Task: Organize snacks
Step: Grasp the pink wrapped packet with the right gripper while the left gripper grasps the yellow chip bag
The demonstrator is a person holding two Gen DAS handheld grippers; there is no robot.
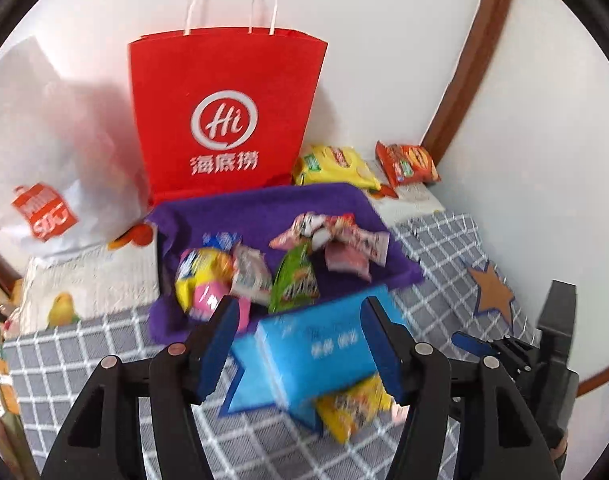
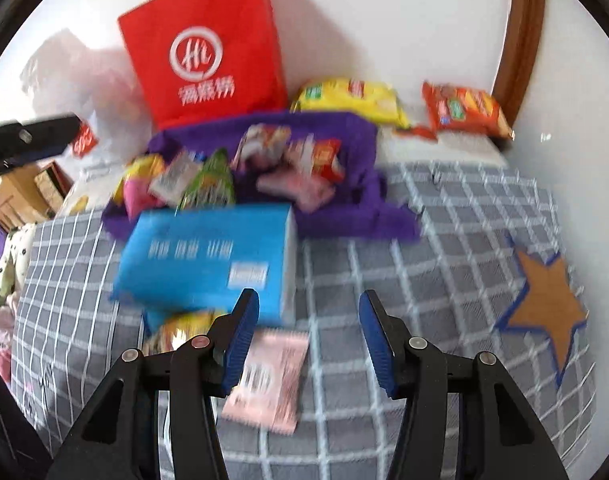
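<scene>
We see a heap of bright snack packets point(image 1: 288, 264) in the purple cloth tray point(image 1: 264, 204), a blue box point(image 1: 316, 344) lying flat just before that tray, a yellow packet point(image 1: 352, 404) beneath the box, a pink packet point(image 2: 268, 376) beside it.

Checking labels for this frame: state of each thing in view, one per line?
left gripper: open, nothing gripped
right gripper: open, nothing gripped
red paper bag: upright against wall
blue box: lying flat, partly over a yellow packet
purple cloth: spread, snacks piled on it
pink packet: flat on checked cover
white plastic bag: slumped by wall
</scene>
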